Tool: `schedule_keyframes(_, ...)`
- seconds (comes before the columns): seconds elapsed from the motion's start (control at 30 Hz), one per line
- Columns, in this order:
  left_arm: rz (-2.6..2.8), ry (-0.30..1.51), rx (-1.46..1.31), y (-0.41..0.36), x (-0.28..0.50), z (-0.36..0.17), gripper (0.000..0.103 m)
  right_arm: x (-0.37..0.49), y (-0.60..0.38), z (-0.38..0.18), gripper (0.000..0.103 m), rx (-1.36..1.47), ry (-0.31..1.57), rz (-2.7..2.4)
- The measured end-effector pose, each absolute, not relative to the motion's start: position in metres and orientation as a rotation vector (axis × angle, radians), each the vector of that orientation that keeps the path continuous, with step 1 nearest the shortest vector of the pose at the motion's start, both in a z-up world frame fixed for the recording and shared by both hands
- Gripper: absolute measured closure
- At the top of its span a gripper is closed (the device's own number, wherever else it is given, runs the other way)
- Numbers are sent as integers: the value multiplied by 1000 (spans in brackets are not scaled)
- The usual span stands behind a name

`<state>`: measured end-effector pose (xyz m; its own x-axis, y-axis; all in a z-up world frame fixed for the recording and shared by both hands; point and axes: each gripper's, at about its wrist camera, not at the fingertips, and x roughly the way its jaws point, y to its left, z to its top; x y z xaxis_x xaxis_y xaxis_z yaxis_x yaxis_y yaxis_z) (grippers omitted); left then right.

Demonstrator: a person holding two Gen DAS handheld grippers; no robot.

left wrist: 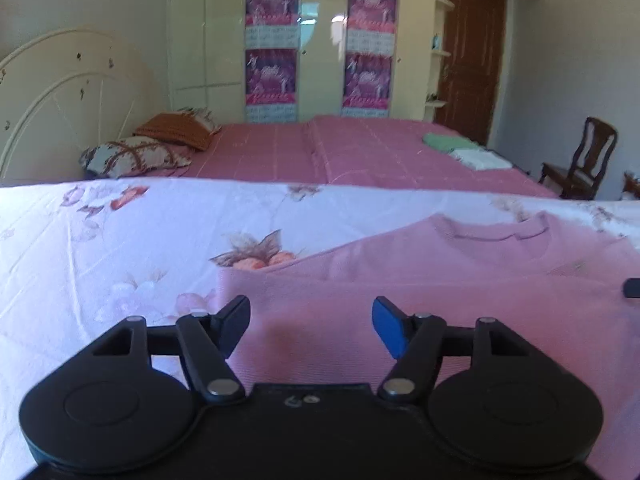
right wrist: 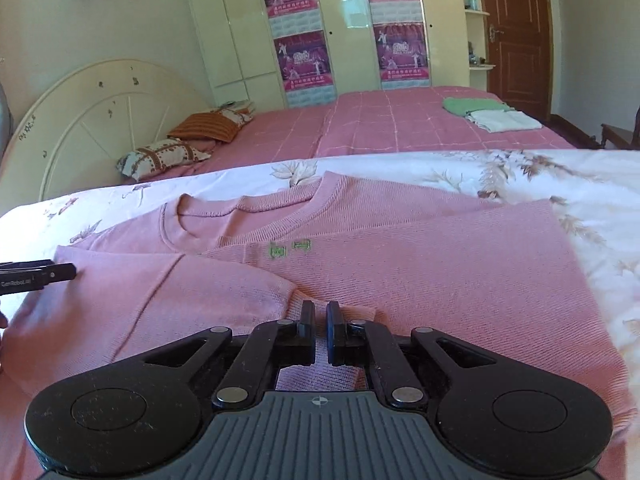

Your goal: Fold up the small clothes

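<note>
A pink knitted sweater (right wrist: pixel 360 248) is seen spread on a white floral bedspread (right wrist: pixel 540 176), filling the middle and lower part of the right wrist view. It is judged to be partly folded: one side panel or sleeve has been laid across the body, its ribbed edge running diagonally from the neckline, at upper centre of the garment, toward the right. A second fold is seen at lower left, where a cuffed edge ends just ahead of the right gripper (right wrist: pixel 320 320). Further folds are still judged to be needed before a compact bundle is made. In the upper right of both views, on a pink checked bed cover (right wrist: pixel 380 120), a green folded garment (right wrist: pixel 472 106) and a white folded garment (right wrist: pixel 504 120) are laid side by side, touching; these are taken to be finished pieces.

The right gripper is held low over the sweater, angled downward, with its jaws drawn nearly together. Ribbed pink fabric is seen directly beneath them, but whether cloth is pinched cannot be told.

The left gripper (left wrist: pixel 310 320) is shown at the bottom of its own view, angled downward above the sweater's left portion. Its jaws are spread wide with nothing between them, the cloth lying below. One black finger of it is also seen at the left edge of the right wrist view.
</note>
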<state>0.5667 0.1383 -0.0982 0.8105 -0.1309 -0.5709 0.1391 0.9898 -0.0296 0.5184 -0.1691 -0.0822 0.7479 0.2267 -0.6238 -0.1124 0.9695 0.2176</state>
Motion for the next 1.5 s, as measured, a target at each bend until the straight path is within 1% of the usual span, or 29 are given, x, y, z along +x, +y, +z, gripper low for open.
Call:
schedule_keyframes(0.07,-195,573,26,117,545,-90,27,508,-159,-70,96,146,644,214)
schedule_keyframes(0.1,-216,571,27,104,537,-90,24,507,-151,-68,76,139,641,229)
schedule_keyframes(0.13,-240,590,26,91,530,-94,24,504,-142,-67,45,122,640,247)
schedule_keyframes(0.17,-252,605,36,79,524,-97,25,501,-132,-68,39,100,629,268)
schedule_keyframes(0.27,-253,626,68,56,508,-112,25,494,-102,-78,41,62,665,345)
schedule_keyframes(0.3,-248,646,65,54,505,-117,26,492,-95,-82,51,56,681,362)
schedule_keyframes(0.33,-234,663,57,57,502,-122,26,488,-91,-86,56,47,691,376)
schedule_keyframes(0.4,-215,671,35,70,496,-126,24,481,-88,-91,57,8,691,372)
schedule_keyframes(0.43,-193,672,32,79,493,-126,25,477,-91,-93,57,-4,688,357)
schedule_keyframes(0.53,-129,692,37,105,485,-126,25,463,-118,-92,57,21,671,302)
schedule_keyframes(0.63,-117,699,9,124,479,-127,25,456,-149,-95,56,74,703,252)
schedule_keyframes(0.7,-107,700,34,121,478,-124,26,454,-160,-98,56,119,708,273)
schedule_keyframes(0.73,-95,701,44,117,477,-122,28,454,-158,-97,56,102,708,275)
schedule_keyframes(0.8,-87,687,28,111,474,-115,29,454,-152,-91,56,83,705,270)
schedule_keyframes(0.9,-92,675,19,99,468,-112,26,446,-151,-80,56,109,665,289)
schedule_keyframes(1.0,-70,738,51,87,472,-124,23,446,-152,-89,56,94,705,299)
schedule_keyframes(1.03,-61,723,50,86,471,-127,21,448,-152,-95,56,85,731,300)
schedule_keyframes(1.07,-51,724,45,86,471,-128,20,446,-154,-97,56,68,717,313)
schedule_keyframes(1.5,50,783,116,69,466,-116,18,446,-155,-99,56,0,722,363)
